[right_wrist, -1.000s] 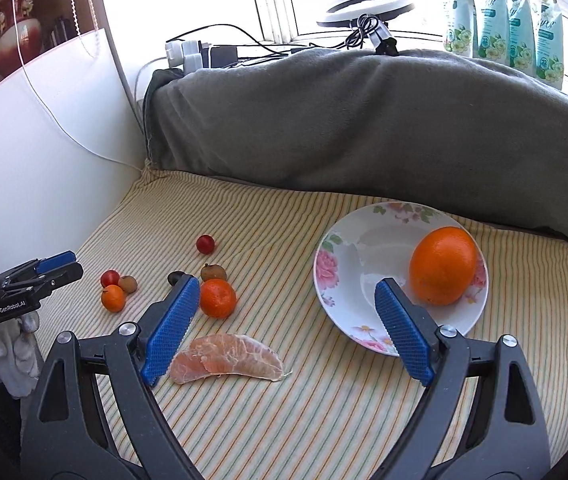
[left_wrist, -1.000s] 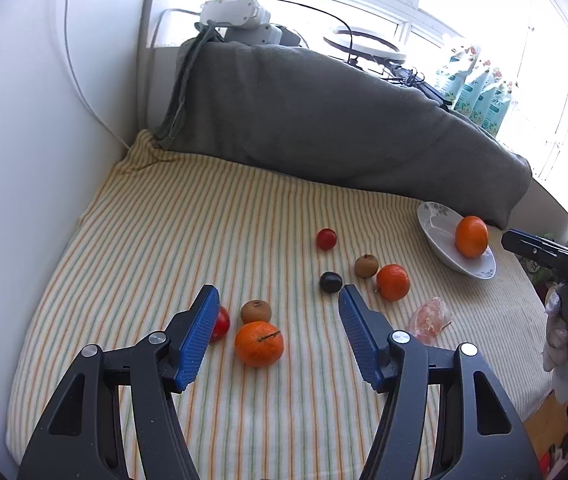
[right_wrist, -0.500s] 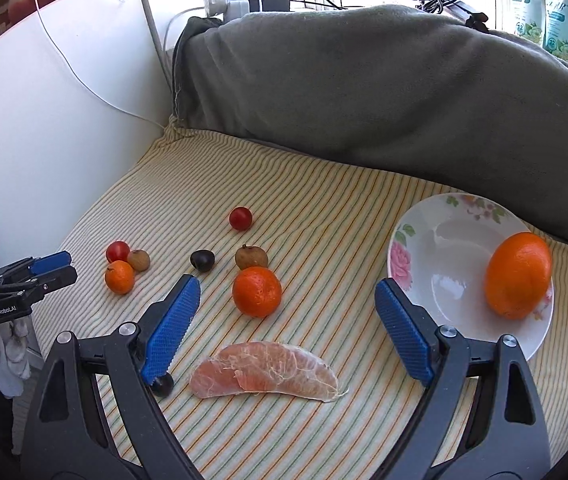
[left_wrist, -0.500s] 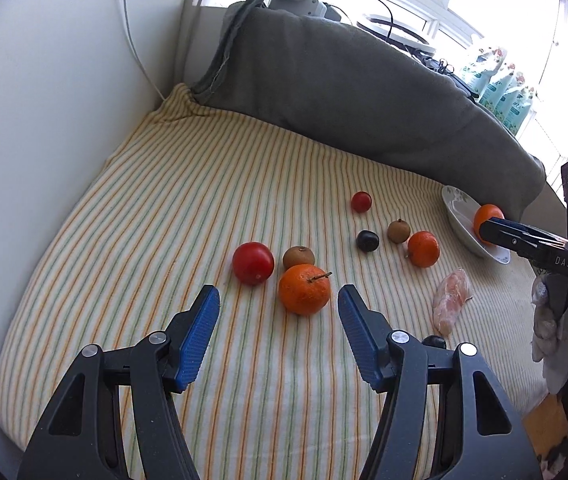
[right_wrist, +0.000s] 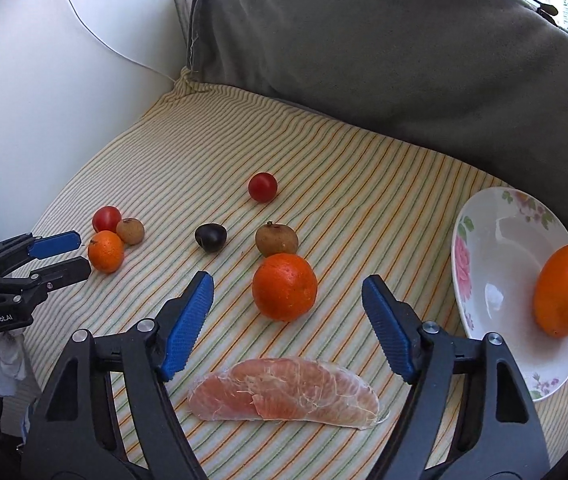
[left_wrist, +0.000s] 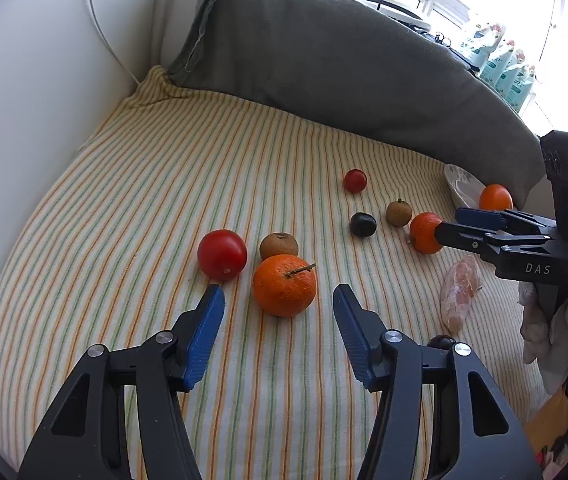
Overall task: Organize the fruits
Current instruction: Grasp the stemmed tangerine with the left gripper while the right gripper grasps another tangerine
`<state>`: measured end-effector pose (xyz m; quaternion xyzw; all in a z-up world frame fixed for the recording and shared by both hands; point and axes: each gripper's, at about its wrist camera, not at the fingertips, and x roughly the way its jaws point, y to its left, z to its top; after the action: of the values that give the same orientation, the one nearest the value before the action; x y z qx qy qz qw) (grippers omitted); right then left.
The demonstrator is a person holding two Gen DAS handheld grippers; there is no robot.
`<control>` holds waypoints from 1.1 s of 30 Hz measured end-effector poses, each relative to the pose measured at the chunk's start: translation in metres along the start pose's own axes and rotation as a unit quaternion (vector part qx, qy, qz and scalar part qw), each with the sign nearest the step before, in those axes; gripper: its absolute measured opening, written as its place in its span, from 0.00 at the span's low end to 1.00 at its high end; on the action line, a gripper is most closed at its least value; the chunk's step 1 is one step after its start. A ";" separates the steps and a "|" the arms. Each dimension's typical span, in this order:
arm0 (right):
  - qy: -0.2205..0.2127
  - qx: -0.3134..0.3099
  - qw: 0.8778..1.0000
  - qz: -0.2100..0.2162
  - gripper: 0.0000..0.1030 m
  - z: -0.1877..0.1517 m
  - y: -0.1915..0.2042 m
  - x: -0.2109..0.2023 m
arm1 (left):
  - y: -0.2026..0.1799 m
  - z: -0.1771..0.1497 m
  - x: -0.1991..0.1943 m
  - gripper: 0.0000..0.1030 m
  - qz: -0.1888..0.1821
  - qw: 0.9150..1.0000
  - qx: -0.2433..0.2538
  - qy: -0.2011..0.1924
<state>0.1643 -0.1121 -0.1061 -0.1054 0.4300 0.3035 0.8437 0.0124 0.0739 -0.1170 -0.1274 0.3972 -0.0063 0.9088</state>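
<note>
Both grippers are lining up on fruit. The left gripper point(left_wrist: 278, 305) and right gripper point(right_wrist: 285, 294) each approach a tangerine point(left_wrist: 284, 285) point(right_wrist: 284, 286) on the striped cloth point(left_wrist: 132, 184), jaws closing, apparently not yet touching. Next: lower, pinch, carry to the plate point(right_wrist: 495, 236).

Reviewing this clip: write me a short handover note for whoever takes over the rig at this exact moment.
Left gripper: empty, jaws closing, just short of the stemmed mandarin, which sits by the big tomato and a brown fruit.
Right gripper: empty, jaws closing, lined up on the second mandarin; nothing gripped.
Done: one orange in the floral plate.
Left on the striped cloth: both mandarins, both tomatoes, small tomato, dark fruit, other brown fruit, peeled citrus segment.
</note>
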 end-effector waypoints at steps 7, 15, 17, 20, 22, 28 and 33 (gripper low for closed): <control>0.016 -0.001 1.000 0.002 0.67 0.004 -0.002 0.014 | -0.003 0.002 0.009 0.46 0.010 1.000 0.008 0.006; 0.027 0.000 1.000 0.004 0.52 0.003 0.001 0.025 | -0.008 0.001 0.020 0.38 0.014 1.000 0.015 0.017; 0.030 0.000 1.000 0.004 0.45 0.004 0.001 0.027 | -0.008 0.001 0.021 0.37 0.015 1.000 0.016 0.017; 0.033 0.001 0.999 0.005 0.40 0.002 0.000 0.027 | -0.008 0.001 0.021 0.35 0.014 1.000 0.015 0.015; 0.032 0.001 0.999 0.005 0.40 0.002 0.001 0.027 | -0.008 0.001 0.021 0.35 0.013 1.000 0.012 0.014; 0.026 0.010 1.000 0.006 0.39 0.000 -0.003 0.023 | -0.007 0.002 0.017 0.34 0.012 1.000 0.006 0.009; 0.010 0.020 1.000 0.005 0.39 -0.001 -0.009 0.010 | -0.008 0.005 0.010 0.34 0.002 1.000 0.002 0.000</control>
<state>0.1735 -0.1156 -0.1160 -0.0893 0.4453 0.2978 0.8397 0.0238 0.0666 -0.1187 -0.1249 0.3978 -0.0052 0.9089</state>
